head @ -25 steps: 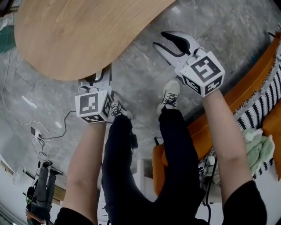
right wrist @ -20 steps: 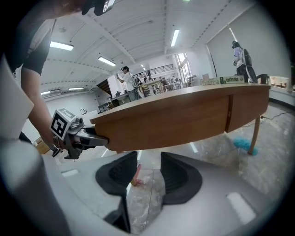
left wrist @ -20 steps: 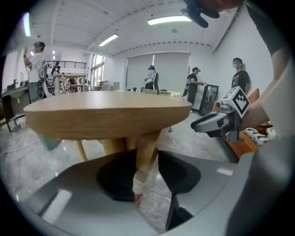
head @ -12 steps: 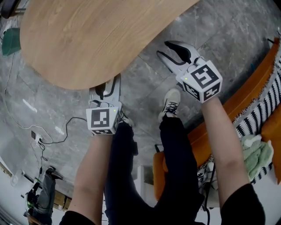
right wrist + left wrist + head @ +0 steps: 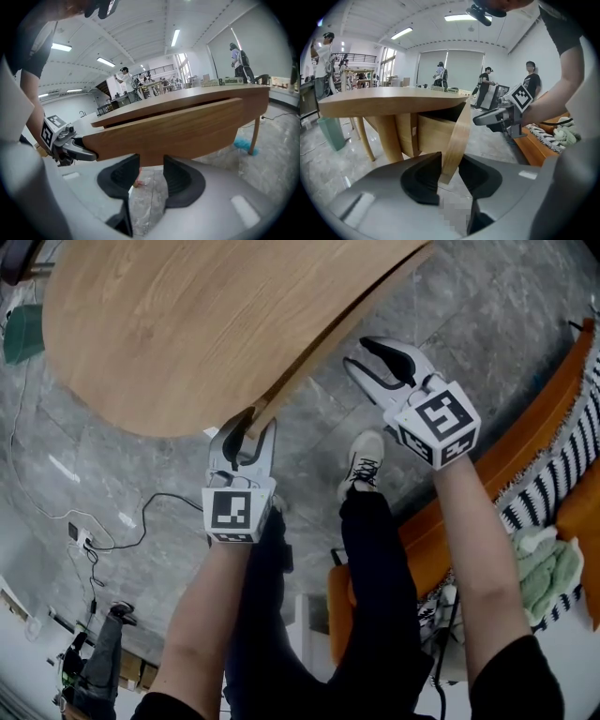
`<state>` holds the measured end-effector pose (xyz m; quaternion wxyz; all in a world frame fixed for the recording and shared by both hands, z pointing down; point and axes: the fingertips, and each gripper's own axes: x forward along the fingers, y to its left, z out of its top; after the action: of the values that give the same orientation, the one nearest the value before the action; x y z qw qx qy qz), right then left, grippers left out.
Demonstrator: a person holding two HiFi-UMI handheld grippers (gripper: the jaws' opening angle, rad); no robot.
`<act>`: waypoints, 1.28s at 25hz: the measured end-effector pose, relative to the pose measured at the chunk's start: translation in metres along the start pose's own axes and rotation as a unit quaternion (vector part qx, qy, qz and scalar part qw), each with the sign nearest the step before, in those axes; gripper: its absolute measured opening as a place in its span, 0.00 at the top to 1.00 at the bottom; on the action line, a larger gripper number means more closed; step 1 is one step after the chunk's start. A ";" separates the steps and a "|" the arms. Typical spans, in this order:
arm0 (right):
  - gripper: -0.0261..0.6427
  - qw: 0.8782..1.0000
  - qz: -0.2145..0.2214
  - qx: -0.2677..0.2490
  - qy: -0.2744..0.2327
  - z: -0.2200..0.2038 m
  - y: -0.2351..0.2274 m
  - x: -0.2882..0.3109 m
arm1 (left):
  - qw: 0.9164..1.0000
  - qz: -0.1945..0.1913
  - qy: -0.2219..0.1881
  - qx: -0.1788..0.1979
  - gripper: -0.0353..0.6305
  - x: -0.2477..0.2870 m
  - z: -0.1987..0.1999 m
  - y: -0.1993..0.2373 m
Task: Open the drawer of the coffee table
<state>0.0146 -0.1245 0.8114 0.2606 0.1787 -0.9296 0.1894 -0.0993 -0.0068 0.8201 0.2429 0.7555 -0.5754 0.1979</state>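
Note:
The oval wooden coffee table (image 5: pixel 187 324) fills the upper left of the head view. Its curved drawer front (image 5: pixel 328 343) stands angled out from under the top, with a dark gap behind it. My left gripper (image 5: pixel 251 423) has the near end of that drawer front (image 5: pixel 459 131) between its jaws, which are closing, and the pads (image 5: pixel 423 176) bear on the panel. My right gripper (image 5: pixel 354 352) hovers open over the floor, just right of the drawer front (image 5: pixel 187 126), with nothing between its fingers.
The person's legs and a white shoe (image 5: pixel 364 451) are below the grippers. An orange sofa (image 5: pixel 525 437) with a striped blanket runs along the right. A cable (image 5: pixel 141 512) lies on the grey floor at left. Table legs (image 5: pixel 389 136) stand under the top.
My left gripper has moved back toward the person and to the right, and the drawer front has swung out from under the tabletop with it. The right gripper has barely moved.

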 end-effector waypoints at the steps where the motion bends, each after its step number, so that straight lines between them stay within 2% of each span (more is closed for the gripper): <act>1: 0.74 1.000 -0.002 0.001 0.000 0.000 -0.002 -0.002 | 1.000 -0.004 0.001 0.000 0.78 0.000 -0.001 -0.003; 13: 0.74 1.000 -0.019 0.010 0.003 -0.008 -0.005 -0.028 | 0.999 -0.035 0.021 -0.004 0.78 -0.006 -0.013 -0.045; 25: 0.74 0.999 -0.042 0.020 0.014 -0.042 -0.008 -0.068 | 0.997 -0.067 0.038 -0.006 0.78 -0.012 -0.030 -0.102; 32: 0.74 0.997 -0.061 0.037 0.023 -0.051 -0.007 -0.070 | 0.995 -0.080 0.054 0.001 0.78 -0.009 -0.036 -0.109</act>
<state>0.0956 -0.0914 0.8151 0.2865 0.2406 -0.9029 0.2115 0.0024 0.0453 0.8285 0.2879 0.7874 -0.4994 0.2186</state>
